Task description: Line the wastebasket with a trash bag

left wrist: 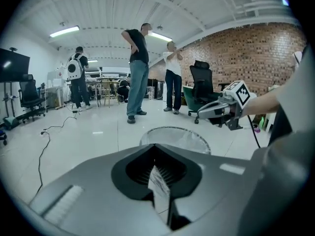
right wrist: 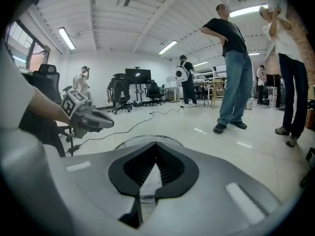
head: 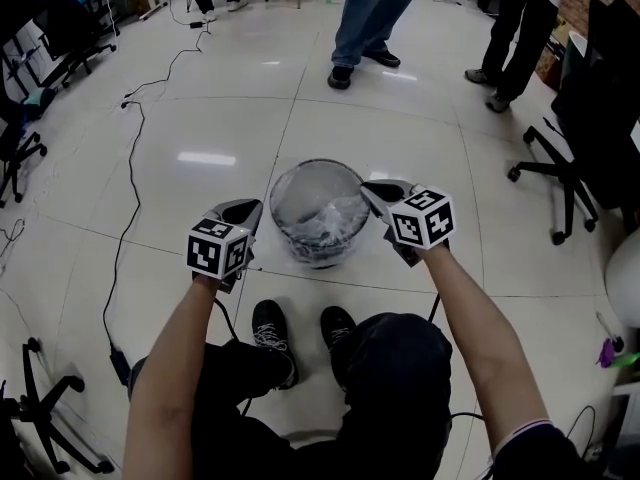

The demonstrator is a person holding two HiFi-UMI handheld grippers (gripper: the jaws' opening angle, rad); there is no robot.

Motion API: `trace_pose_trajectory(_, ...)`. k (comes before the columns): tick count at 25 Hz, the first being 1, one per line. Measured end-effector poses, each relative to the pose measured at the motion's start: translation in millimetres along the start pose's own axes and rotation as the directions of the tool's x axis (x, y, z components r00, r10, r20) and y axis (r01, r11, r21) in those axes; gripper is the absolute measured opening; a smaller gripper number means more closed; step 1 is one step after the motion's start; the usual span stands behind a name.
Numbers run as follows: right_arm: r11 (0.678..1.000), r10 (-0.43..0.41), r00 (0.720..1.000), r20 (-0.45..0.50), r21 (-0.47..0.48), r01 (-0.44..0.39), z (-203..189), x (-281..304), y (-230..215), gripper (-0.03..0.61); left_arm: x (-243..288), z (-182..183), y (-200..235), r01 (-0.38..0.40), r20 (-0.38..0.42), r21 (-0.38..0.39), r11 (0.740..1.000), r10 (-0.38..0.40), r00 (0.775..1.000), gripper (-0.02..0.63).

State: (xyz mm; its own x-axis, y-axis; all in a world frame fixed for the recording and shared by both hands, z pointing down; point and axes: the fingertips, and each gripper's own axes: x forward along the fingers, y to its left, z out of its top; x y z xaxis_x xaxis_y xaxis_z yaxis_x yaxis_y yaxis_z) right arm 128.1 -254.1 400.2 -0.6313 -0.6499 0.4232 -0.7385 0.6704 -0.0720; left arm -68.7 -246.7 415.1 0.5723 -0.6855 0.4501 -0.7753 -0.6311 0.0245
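now both grippers pinch the bag's edge over the basket

so, your left gripper (head: 252, 208) has its fingers together on a thin strip of clear film, and your right gripper (head: 372, 192) is pressed shut on film the same way. that film is the trash bag (head: 325, 218). most of it lies crumpled inside the wastebasket (head: 318, 258), which stands on the floor (head: 200, 98) between your two pairs of fingers and a little below them.

expect the bag to handle as very light, soft and slippery. it has no stiffness of its own, so it probably sags wherever you are not holding it. the film looks thin enough to snag or tear on the wire rim. the best hold is likely the hem at the mouth, at two opposite points, much as you have it, so the opening can stretch over the rim. the basket looks light too and may lift or tip if the film drags on it.

counting: one wastebasket, one trash bag, two grippers. near your wrists are your two shoes (head: 270, 328). beyond the fingertips at least three people (head: 370, 18) stand. a cable (head: 130, 178) trails outside the left fingers, and several office chairs (head: 570, 168) ring the room.
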Motion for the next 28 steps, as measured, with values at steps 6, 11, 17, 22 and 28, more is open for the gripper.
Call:
trace_pose_trajectory(6,0.997,0.073,0.997,-0.039,0.013,-0.073,10.2,41.9,9.7,0.002,16.8,6.0,17.2,-0.02,0.01,-0.017,1.0,0.02,1.0,0.011)
trace_pose_trajectory(11,0.991,0.133,0.985,-0.107,0.033,-0.13,7.7,82.0,18.2,0.002,33.7,5.2,23.6,-0.016,0.0,-0.023,1.0,0.016,1.0,0.011)
trace_pose_trajectory(17,0.982,0.187,0.965,-0.186,0.057,-0.179,-0.4,124.2,24.8,0.002,47.6,0.9,35.5,-0.021,-0.009,-0.043,0.999,0.021,1.0,0.012)
trace_pose_trajectory(22,0.975,0.222,0.944,-0.245,0.075,-0.209,-8.0,157.1,28.1,0.002,52.4,-5.3,46.0,-0.033,-0.017,-0.065,0.997,0.032,0.999,0.011)
trace_pose_trajectory(28,0.969,0.246,0.919,-0.308,0.085,-0.231,-29.2,188.5,34.8,0.002,56.4,-7.2,50.7,-0.032,-0.02,-0.077,0.996,0.031,0.999,0.011)
